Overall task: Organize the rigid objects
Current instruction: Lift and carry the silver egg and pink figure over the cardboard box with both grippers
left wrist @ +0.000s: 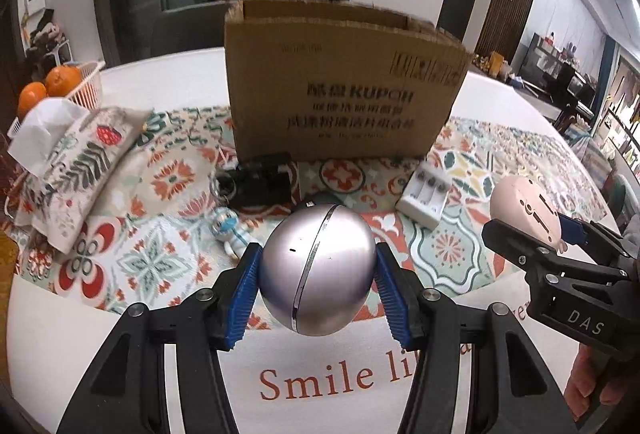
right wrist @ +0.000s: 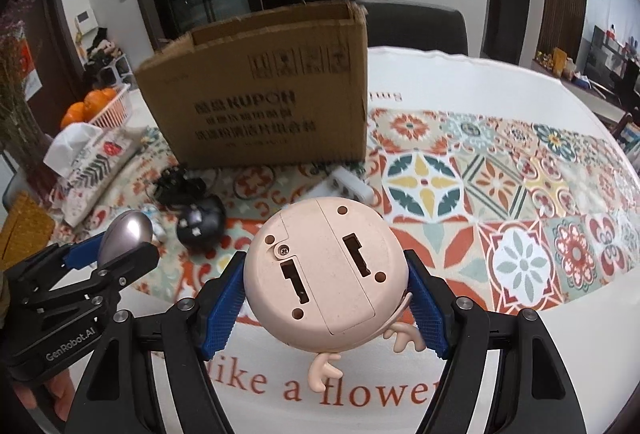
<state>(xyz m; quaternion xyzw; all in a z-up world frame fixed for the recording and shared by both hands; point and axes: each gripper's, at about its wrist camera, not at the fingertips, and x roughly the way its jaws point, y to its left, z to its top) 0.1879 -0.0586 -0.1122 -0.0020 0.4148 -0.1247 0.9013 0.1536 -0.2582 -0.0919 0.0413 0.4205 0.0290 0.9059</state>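
My left gripper (left wrist: 318,274) is shut on a silver egg-shaped object (left wrist: 318,270) and holds it above the table's front edge; it also shows in the right wrist view (right wrist: 126,234). My right gripper (right wrist: 326,290) is shut on a round pink toy (right wrist: 326,272) with small hands, its underside facing the camera; it shows at the right of the left wrist view (left wrist: 524,210). An open cardboard box (left wrist: 340,82) stands behind, also in the right wrist view (right wrist: 264,102).
On the patterned cloth (right wrist: 500,194) lie a white battery charger (left wrist: 424,194), a black device (left wrist: 264,180), a black round object (right wrist: 200,224) and a small figure keychain (left wrist: 232,230). A tissue pouch (left wrist: 76,162) and basket of oranges (left wrist: 60,82) sit left.
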